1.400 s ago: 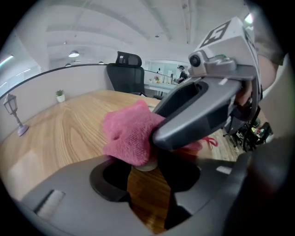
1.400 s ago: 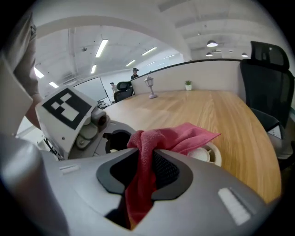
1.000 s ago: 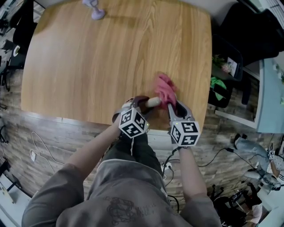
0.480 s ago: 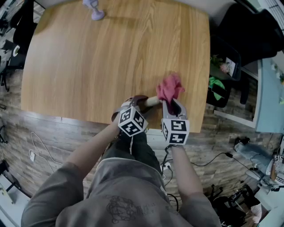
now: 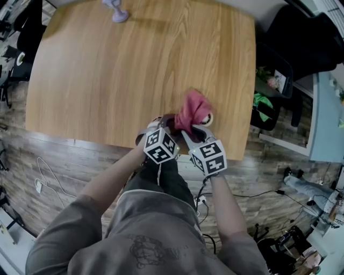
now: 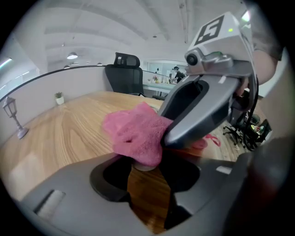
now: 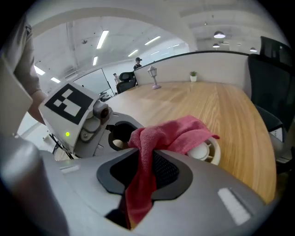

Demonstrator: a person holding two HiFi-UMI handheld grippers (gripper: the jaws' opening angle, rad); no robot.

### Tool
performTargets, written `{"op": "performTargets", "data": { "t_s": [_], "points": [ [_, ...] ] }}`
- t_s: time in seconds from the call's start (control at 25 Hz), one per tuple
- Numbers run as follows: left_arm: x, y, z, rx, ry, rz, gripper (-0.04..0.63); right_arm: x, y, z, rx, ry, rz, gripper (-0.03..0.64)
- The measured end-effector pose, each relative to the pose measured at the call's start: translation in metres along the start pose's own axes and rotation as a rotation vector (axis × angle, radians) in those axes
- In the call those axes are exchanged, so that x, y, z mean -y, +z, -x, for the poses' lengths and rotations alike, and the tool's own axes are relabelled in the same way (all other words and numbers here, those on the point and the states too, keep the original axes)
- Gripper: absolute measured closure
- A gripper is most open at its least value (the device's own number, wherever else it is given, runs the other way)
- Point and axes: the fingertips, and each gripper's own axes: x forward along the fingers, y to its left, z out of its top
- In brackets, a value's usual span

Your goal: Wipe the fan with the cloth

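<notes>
A small hand fan lies near the front edge of the wooden table [image 5: 107, 80]. Its round white head [image 5: 206, 119] [image 7: 205, 150] peeks out to the right of the pink cloth [image 5: 189, 109] [image 6: 133, 131] [image 7: 173, 134]. My left gripper [image 5: 169, 123] [image 6: 145, 165] is shut on the fan's beige handle [image 6: 143, 166], most of which is hidden under the cloth. My right gripper [image 5: 189, 129] [image 7: 147, 171] is shut on the cloth, which is bunched between its jaws and draped over the fan beside the left gripper [image 7: 92, 120].
A small lilac lantern ornament [image 5: 115, 11] [image 7: 153, 76] stands at the far edge of the table, with a tiny potted plant [image 7: 193, 75] near it. Black office chairs [image 5: 301, 37] stand to the right. Cables lie on the floor below the near edge.
My right gripper has swung left toward the left gripper and rolled, dragging the cloth over the fan's handle. The fan's white head now shows at the right. The left gripper has stayed still.
</notes>
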Motion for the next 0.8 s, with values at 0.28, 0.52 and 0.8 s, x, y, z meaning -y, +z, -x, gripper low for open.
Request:
{"op": "performTargets", "data": {
  "t_s": [0.28, 0.52, 0.8],
  "points": [
    [0.000, -0.003, 0.002, 0.000, -0.013, 0.007, 0.408, 0.059, 0.006, 0.034, 0.013, -0.159, -0.072, 0.522],
    [0.001, -0.004, 0.003, -0.007, -0.013, 0.016, 0.408, 0.099, 0.001, 0.055, -0.040, -0.366, -0.079, 0.522],
    [-0.006, -0.012, 0.014, -0.059, 0.075, 0.062, 0.405, 0.106, 0.023, 0.093, -0.004, -0.480, -0.021, 0.522]
  ]
}}
